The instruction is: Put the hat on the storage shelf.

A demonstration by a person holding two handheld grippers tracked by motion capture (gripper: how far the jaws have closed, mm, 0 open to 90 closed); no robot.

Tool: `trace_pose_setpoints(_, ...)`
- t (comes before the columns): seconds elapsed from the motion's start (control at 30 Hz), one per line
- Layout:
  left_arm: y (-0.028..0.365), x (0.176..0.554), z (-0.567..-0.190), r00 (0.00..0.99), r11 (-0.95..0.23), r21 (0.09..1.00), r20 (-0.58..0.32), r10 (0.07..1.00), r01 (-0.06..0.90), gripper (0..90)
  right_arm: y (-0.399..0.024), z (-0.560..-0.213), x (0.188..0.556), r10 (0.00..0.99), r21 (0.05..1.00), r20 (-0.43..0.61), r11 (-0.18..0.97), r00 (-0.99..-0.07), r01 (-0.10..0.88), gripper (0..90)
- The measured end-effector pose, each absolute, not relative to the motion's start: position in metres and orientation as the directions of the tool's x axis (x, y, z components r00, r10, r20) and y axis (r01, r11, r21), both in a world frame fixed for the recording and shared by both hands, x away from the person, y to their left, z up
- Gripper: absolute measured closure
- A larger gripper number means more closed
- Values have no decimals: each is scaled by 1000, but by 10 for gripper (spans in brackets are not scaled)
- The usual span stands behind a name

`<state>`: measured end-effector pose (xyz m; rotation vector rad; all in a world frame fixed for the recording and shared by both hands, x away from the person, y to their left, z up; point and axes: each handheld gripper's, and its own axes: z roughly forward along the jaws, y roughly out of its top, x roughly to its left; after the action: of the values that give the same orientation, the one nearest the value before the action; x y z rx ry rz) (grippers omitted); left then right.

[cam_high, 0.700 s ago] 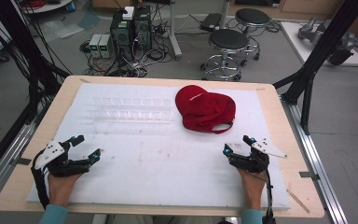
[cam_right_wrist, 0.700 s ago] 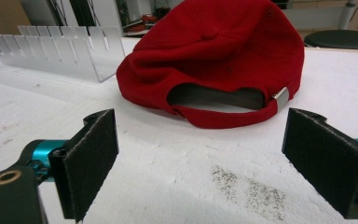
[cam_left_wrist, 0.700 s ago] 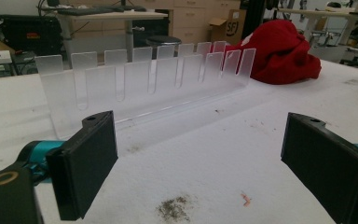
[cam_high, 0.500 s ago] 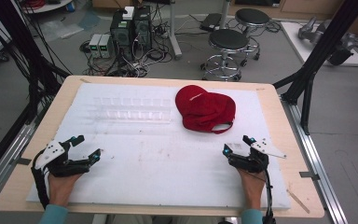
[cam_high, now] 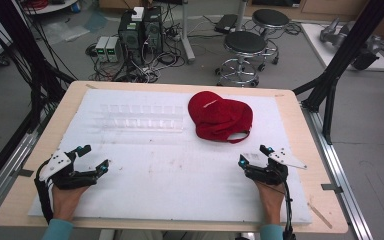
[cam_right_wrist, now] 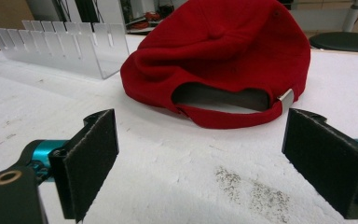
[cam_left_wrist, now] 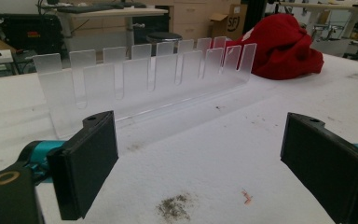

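from the high view, the red cap [cam_high: 220, 116] sits at the far side of the white mat [cam_high: 180, 175], just beside the clear rack [cam_high: 140, 118]. the left gripper [cam_high: 92, 159] and the right gripper [cam_high: 254, 155] rest nearer the person than the cap, both wide apart and holding nothing.

in the left gripper view, the rack [cam_left_wrist: 144, 79] stands in front and the cap [cam_left_wrist: 284, 46] lies past its far end.

in the right gripper view, the cap's back strap [cam_right_wrist: 233, 119] faces the jaws. nothing looks started yet.

Bright, even overhead room light, white counter [cam_high: 180, 170] nearly washed out, soft short shadows under the red cap [cam_right_wrist: 223, 60], high view slightly soft and grainy, near tool pads [cam_left_wrist: 88, 163] blurred, far background out of focus
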<state>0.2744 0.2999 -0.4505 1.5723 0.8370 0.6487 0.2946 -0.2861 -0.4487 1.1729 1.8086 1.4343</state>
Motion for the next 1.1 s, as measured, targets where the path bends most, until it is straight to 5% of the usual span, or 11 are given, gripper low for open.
trace_pose_setpoints(0.4, 300, 275, -450, 588, -63, 985, -44, 808, 161, 112, -284, -438, 301, 886, 951, 30, 116, -462, 286, 97)
trace_pose_setpoints(1.1, 300, 275, -450, 590, -62, 985, -45, 806, 161, 113, -252, -380, 372, 867, 925, -10, 198, -499, 324, 97)
